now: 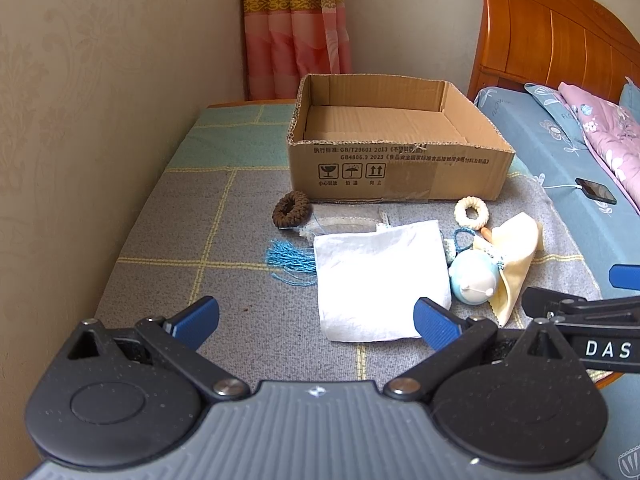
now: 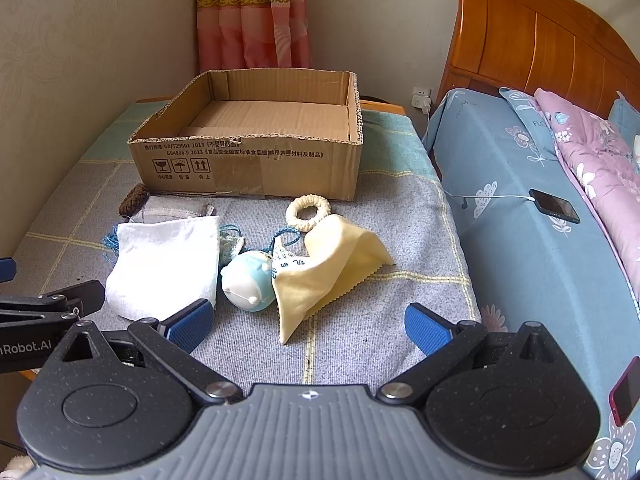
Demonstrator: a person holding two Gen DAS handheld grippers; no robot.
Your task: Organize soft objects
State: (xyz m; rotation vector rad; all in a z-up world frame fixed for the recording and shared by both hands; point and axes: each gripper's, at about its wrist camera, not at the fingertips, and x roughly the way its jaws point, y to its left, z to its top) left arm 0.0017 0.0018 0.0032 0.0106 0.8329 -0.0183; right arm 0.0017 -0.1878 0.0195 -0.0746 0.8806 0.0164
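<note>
Left tool: hovering spread wide, grasping nothing, before white cloth.
Right tool: hanging released near yellow cloth.
Cardboard box: sitting empty.

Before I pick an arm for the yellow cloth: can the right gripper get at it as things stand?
Probably yes. The right gripper is open with the yellow cloth just ahead of its fingertips, nothing between; only the blue-and-white plush ball touches the cloth's left edge.

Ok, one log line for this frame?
left gripper: open, empty | right gripper: open, empty | cardboard box: empty | soft items on table: untouched
</note>
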